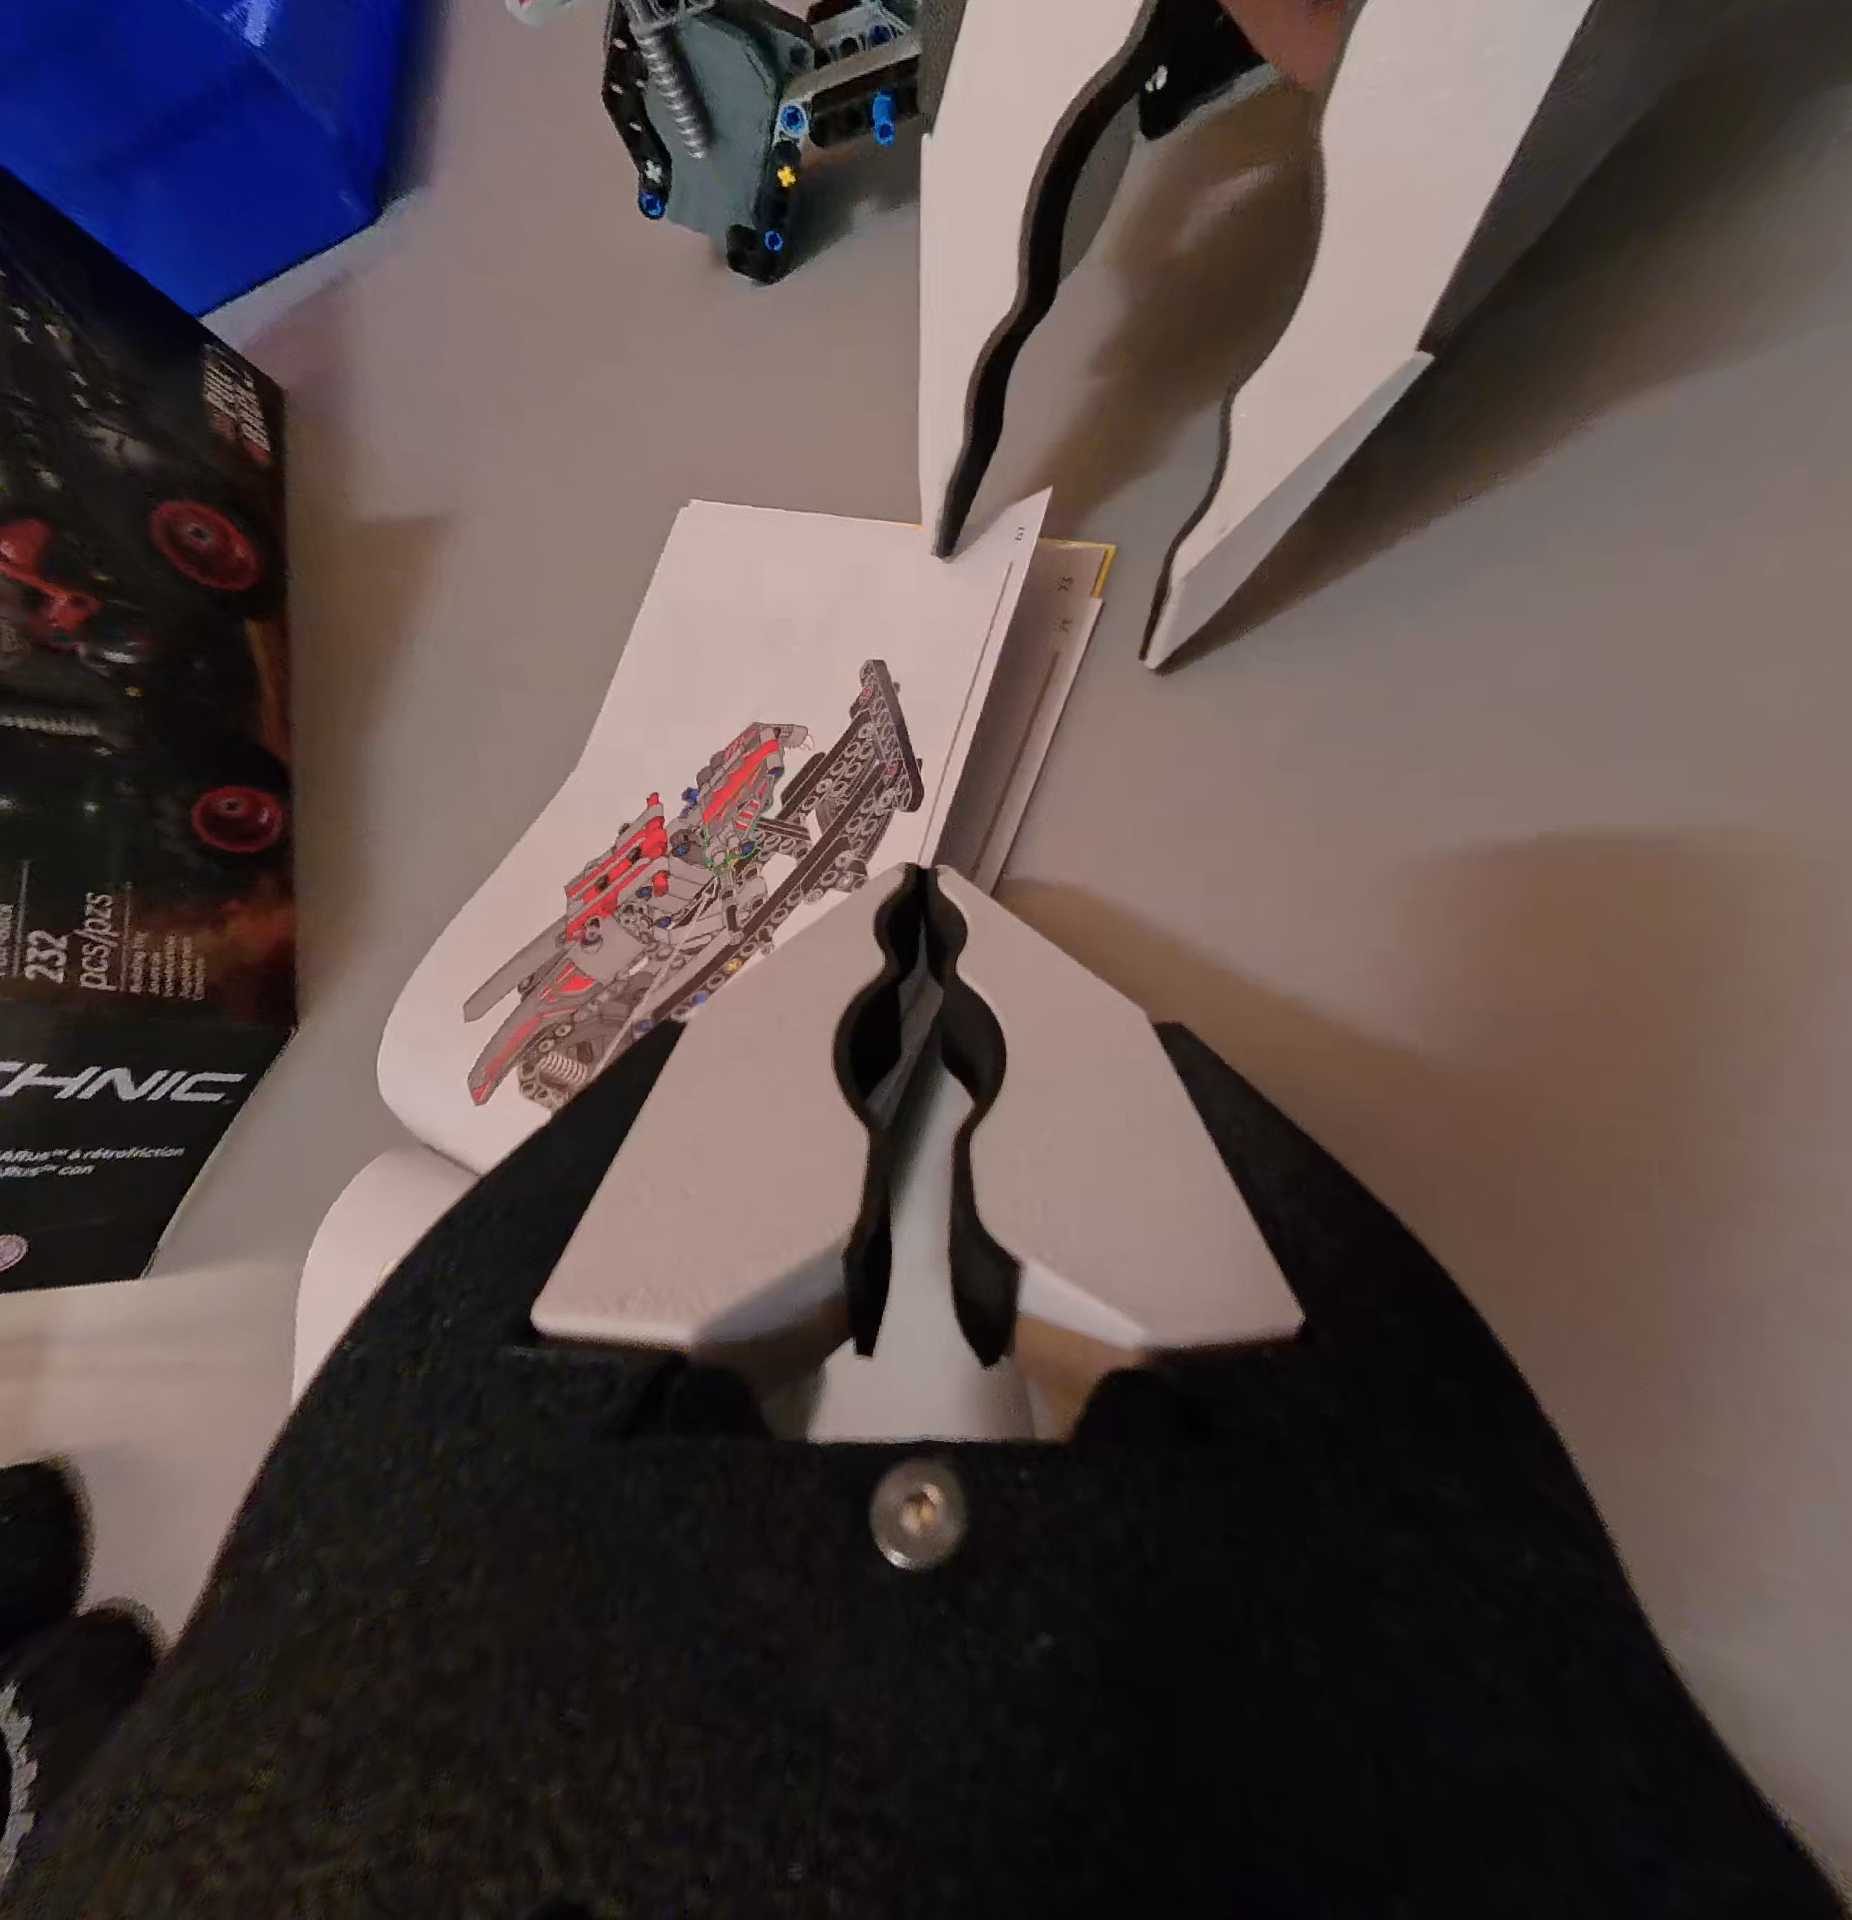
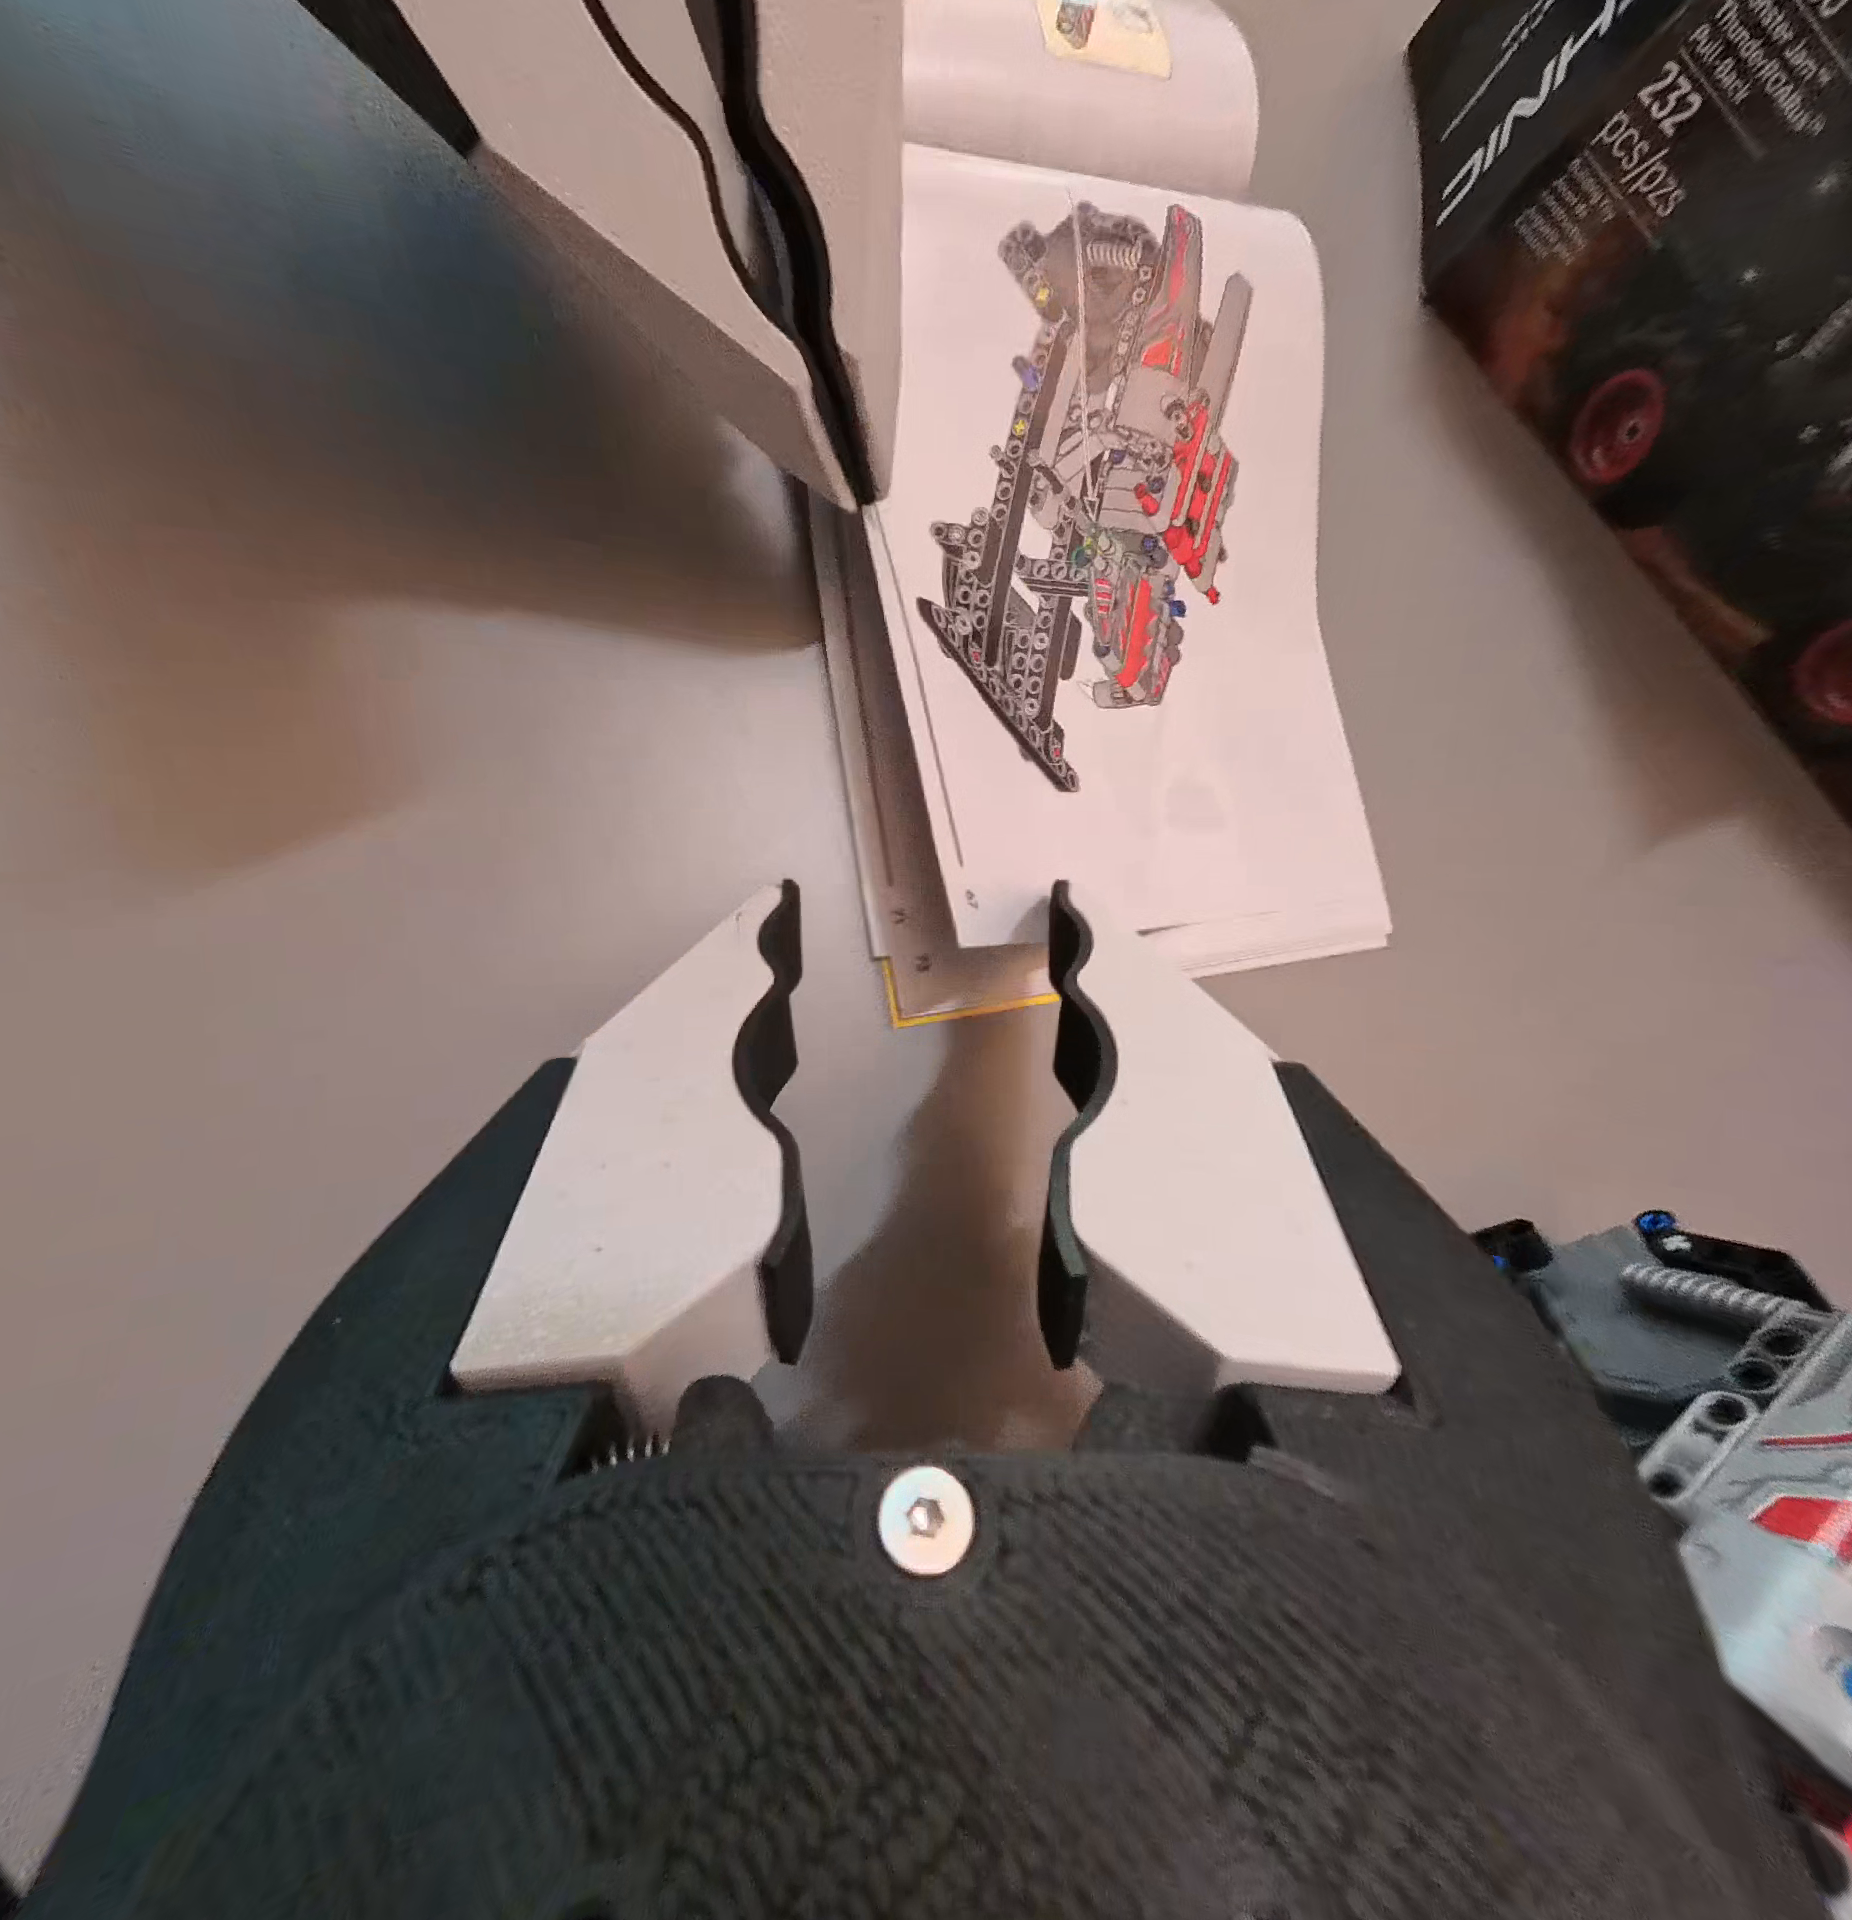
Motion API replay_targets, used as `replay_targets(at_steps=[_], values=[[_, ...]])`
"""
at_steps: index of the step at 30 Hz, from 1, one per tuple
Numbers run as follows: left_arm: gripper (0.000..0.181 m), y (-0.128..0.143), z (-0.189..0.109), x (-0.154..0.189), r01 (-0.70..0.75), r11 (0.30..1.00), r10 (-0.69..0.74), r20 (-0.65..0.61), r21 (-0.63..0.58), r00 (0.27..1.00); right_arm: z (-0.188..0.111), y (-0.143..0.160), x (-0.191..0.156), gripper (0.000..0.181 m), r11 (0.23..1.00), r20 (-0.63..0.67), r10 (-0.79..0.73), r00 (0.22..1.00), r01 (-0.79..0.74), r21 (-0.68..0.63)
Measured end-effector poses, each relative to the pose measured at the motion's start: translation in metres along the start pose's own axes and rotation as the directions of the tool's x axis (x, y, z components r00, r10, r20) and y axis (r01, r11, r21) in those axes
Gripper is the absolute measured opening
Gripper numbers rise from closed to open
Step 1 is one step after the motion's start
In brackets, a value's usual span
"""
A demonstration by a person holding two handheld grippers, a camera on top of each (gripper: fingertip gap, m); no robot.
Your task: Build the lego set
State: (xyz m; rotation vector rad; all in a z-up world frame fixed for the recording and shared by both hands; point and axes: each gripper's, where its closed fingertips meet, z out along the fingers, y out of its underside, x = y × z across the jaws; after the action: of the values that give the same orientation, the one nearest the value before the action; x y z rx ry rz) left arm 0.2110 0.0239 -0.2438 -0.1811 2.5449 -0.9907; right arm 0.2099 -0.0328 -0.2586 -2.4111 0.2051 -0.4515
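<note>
Left wrist view: the left gripper [image 1: 924, 883] is pinched closed, and it looks like it has the edge of the top page of the instruction booklet [image 1: 797, 665] between its pads (can't swear paper is really in there, the pads hide it). The page curls up toward the box [image 1: 122, 727]. The half-built model [image 1: 745, 135] sits well apart at the top, next to a blue bin [image 1: 174, 125]. The risk, I think: pull too hard and the page tears or the whole booklet slides across the table [image 1: 1421, 727].

Right wrist view: the right gripper [image 2: 922, 914] is wide open, holding nothing, tips at the booklet's [image 2: 1161, 810] near corner, one touching the paper. If it closes here it could grab several pages at once, or crease the corner. The model [image 2: 1732, 1434] is off to the right
</note>
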Motion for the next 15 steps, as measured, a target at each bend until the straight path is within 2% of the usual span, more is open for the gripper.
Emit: replay_targets(at_steps=[3,5,8,11,14,15], values=[[0.0,0.0,-0.003,0.003,-0.021,1.0,0.021,0.012,0.016,1.0,0.002,-0.005,0.011,0.041,0.999,-0.064,-0.045,0.997,0.045,-0.005],[0.0,0.003,-0.003,0.004,-0.045,0.999,0.044,0.036,0.008,0.998,0.003,-0.007,0.011,0.028,0.994,-0.081,-0.114,0.99,0.113,-0.006],[0.0,0.007,-0.002,0.005,-0.062,0.998,0.062,0.079,0.0,0.995,0.002,-0.008,0.019,0.007,0.973,-0.179,-0.231,0.956,0.228,-0.042],[0.0,0.006,-0.002,0.008,-0.058,0.998,0.055,0.114,0.024,0.992,0.0,-0.01,0.021,0.003,0.946,-0.244,-0.323,0.914,0.32,-0.053],[0.019,-0.009,0.0,0.011,-0.065,0.994,0.051,0.162,0.085,0.985,0.0,-0.009,0.023,0.0,0.912,-0.31,-0.406,0.86,0.402,-0.08],[0.02,-0.014,0.001,0.012,-0.076,0.993,0.058,0.183,0.092,0.981,0.001,-0.007,0.024,0.0,0.905,-0.327,-0.423,0.845,0.415,-0.099]])
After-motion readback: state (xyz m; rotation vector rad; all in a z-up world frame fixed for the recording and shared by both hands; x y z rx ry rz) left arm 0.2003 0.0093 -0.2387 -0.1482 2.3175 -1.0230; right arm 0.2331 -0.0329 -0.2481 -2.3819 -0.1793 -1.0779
